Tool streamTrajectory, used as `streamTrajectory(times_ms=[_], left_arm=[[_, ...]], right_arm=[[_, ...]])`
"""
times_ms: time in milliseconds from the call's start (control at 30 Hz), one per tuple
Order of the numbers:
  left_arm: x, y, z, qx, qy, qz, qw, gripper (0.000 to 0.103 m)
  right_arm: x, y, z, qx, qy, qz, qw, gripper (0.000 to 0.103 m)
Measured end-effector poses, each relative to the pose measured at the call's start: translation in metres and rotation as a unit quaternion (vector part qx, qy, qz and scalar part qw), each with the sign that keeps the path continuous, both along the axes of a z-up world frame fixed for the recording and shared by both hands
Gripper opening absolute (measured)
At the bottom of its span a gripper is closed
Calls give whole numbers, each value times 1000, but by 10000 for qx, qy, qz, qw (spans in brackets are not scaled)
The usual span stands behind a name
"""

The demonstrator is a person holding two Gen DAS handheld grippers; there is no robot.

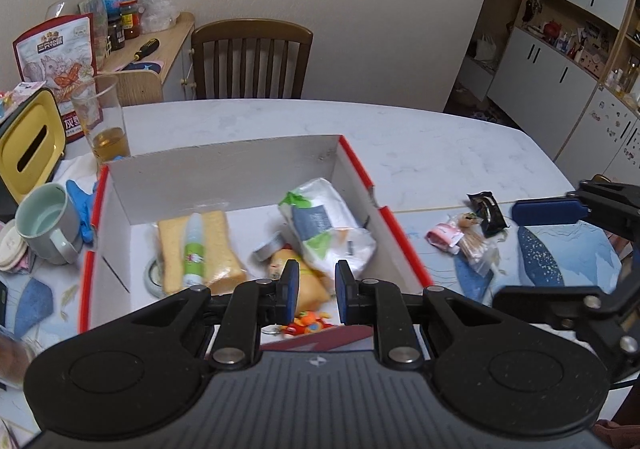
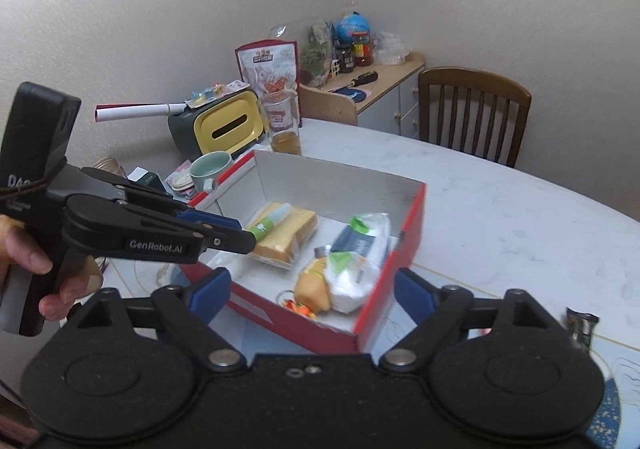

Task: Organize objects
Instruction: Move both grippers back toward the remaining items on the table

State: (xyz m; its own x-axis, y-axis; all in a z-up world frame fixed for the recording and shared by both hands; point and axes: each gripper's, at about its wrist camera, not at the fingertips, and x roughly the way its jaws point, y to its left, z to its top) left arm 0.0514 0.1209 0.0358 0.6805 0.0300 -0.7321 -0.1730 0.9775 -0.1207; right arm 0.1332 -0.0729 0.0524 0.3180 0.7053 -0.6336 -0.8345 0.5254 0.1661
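Note:
A red cardboard box (image 1: 394, 225) (image 2: 412, 233) stands on the table. It holds a wrapped sponge cake (image 1: 216, 249) with a small white bottle (image 1: 195, 249) on it, a white tissue pack (image 1: 328, 225) (image 2: 360, 261), a yellow toy (image 2: 314, 285) and a small tin (image 1: 267, 249). My left gripper (image 1: 316, 291) (image 2: 236, 235) hangs over the box's near end, fingers a little apart and empty. My right gripper (image 2: 312, 295) is wide open and empty near the box's front corner; its blue pad shows in the left wrist view (image 1: 548, 211). Small snack packets (image 1: 468, 233) lie right of the box.
A green mug (image 1: 48, 225), a glass of amber drink (image 1: 106, 117), a yellow tissue holder (image 1: 30, 145) and a snack bag (image 1: 60, 57) stand left of the box. A wooden chair (image 1: 252, 57) is behind the table. A dark packet (image 2: 580, 325) lies at the right.

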Motion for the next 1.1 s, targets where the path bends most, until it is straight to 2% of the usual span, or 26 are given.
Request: streamTrajectory(times_ms=[67,167,233,267,467,533,700,833,1100], left_arm=[[2,-9,-2,-21,8,38,10000,18],[6,-23,-5,-32,13,91,10000,32],[8,-33,-7,-22,-20,121,9999,62],[9,-38,-8,-5,-41,124,9999,67],[21,-71,-17,-66,-27,15,10000,71],[26,-82,-19,-96,-45,-41,9999,79],[41,-114,-28,-7,-44,-174,9998,84],[56,-136,-39,52,-19,-181,9998,100],[90,-165,-67,65,24,-102,9999,100]], right_arm=[[0,-16,0,-1,-84,-49,10000,98],[1,-39,-3,-57,-174,-101,9998,99],[3,-53,-6,-95,-204,-162,9996,100],[4,-61,-7,-112,-196,-196,9996,100],[19,-103,-18,-197,-98,-457,9987,100],[24,-118,-21,-239,-95,-577,9980,100],[43,-150,-29,-324,-97,-905,9953,100],[59,-169,-34,-366,-93,-1159,9925,100],[93,-194,-53,-452,8,-1475,9880,100]])
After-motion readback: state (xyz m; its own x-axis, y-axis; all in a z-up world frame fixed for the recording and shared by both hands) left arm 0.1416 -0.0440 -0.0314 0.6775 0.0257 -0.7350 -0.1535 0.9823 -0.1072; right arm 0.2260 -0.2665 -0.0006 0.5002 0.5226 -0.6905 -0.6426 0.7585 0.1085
